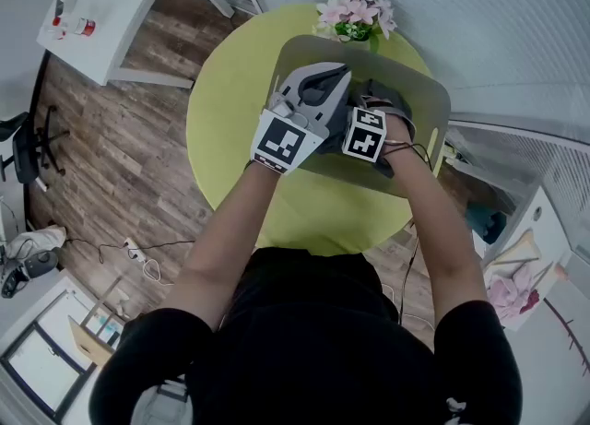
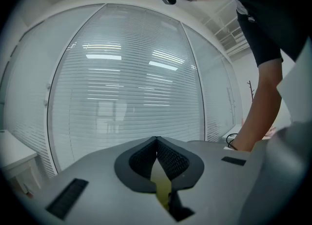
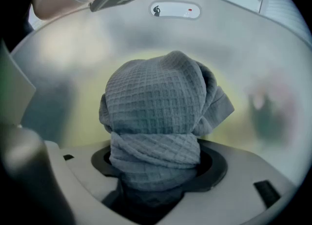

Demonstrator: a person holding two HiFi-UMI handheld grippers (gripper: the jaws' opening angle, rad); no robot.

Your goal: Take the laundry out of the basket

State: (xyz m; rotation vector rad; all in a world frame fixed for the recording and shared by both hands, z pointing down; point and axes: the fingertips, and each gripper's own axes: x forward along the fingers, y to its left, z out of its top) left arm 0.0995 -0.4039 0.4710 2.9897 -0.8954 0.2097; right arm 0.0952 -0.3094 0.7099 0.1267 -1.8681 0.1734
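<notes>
Towel point(image 3: 155, 92): grey waffle-weave cloth, bunched into a rounded wad, within the walls of the smooth grey plastic basket point(image 3: 253, 43), which stands on the round yellow-green table point(image 1: 226, 128). Right gripper point(image 3: 156, 170) is clamped on the towel's lower folds, its jaws kept partly apart by the cloth. Left gripper point(image 2: 156, 141) is closed tip to tip and holds nothing; its ribbed black pads point(image 2: 171, 159) meet.

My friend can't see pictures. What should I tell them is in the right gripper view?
A grey waffle cloth is bunched up and pinched between the fingers of the right gripper. Behind it curves the blurry grey wall of the basket, with a handle slot near the top.
</notes>
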